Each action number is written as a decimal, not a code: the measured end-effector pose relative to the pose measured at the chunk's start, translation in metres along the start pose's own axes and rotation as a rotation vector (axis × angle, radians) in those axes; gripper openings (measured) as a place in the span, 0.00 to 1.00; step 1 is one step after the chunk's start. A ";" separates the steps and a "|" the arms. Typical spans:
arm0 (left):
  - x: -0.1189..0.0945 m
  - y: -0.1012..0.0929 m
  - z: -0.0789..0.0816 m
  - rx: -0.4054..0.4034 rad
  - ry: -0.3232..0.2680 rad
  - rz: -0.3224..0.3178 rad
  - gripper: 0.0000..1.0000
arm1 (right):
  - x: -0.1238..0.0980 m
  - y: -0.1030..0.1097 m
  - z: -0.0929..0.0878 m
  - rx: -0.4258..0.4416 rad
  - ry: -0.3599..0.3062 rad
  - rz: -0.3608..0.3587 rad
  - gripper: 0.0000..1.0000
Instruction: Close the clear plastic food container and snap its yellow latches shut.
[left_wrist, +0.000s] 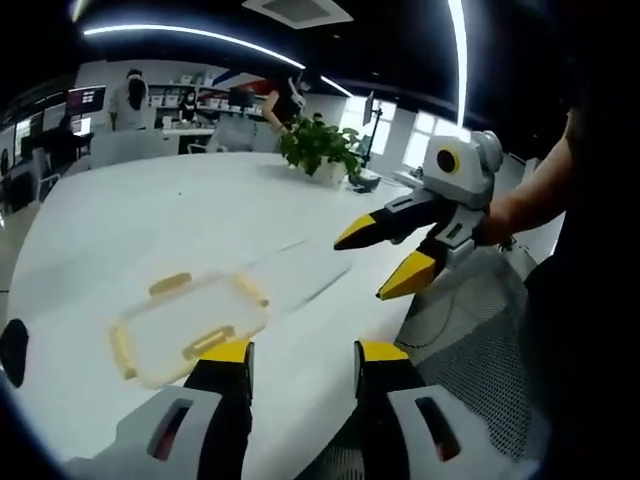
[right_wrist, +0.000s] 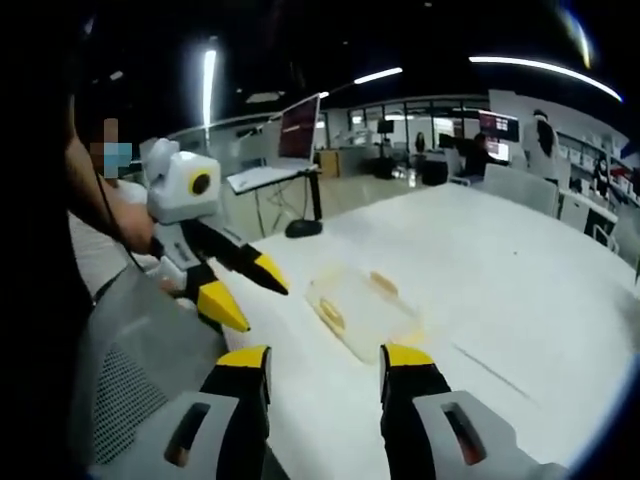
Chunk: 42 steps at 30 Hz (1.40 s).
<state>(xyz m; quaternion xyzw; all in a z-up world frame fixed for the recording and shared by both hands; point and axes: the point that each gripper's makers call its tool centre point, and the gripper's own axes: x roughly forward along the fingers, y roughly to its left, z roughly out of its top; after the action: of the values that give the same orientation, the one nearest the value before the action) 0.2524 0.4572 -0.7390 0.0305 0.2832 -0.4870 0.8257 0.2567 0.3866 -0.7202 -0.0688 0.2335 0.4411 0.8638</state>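
- A wide white desk (left_wrist: 180, 215) carries the work; its near edge runs by a grey mesh chair (left_wrist: 480, 340), and its top looks round in the left gripper view.
- The clear plastic container (left_wrist: 190, 325) lies flat on the desk close to that near edge, with its yellow latches (left_wrist: 208, 341) around the rim; in the right gripper view the same container (right_wrist: 362, 308) sits just ahead of the claw tips. Whether the latches are snapped down cannot be told.
- A clear sheet-like piece (left_wrist: 300, 268), perhaps the lid, lies on the desk beside the container, toward the right claw.
- The left claw (left_wrist: 300, 358) is held open, empty, its yellow tips just short of the container's near side.
- The right claw (right_wrist: 325, 362) is also spread and empty, above the desk edge, apart from the container.
- A potted green plant (left_wrist: 322, 148) stands at the desk's far edge.
- No brand, label or writing can be read anywhere.
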 end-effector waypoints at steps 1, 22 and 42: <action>0.000 0.001 0.000 0.003 0.003 -0.001 0.39 | 0.001 0.000 0.000 0.006 0.000 0.001 0.43; -0.007 0.029 -0.006 0.090 0.074 -0.010 0.39 | 0.023 -0.013 0.004 -0.044 0.042 -0.014 0.42; -0.013 0.055 -0.017 0.109 0.138 0.002 0.37 | 0.040 -0.012 0.000 -0.107 0.094 -0.009 0.41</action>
<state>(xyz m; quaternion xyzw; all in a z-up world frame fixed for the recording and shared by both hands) 0.2851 0.5018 -0.7586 0.1092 0.3125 -0.4977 0.8017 0.2868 0.4087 -0.7398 -0.1367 0.2494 0.4454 0.8490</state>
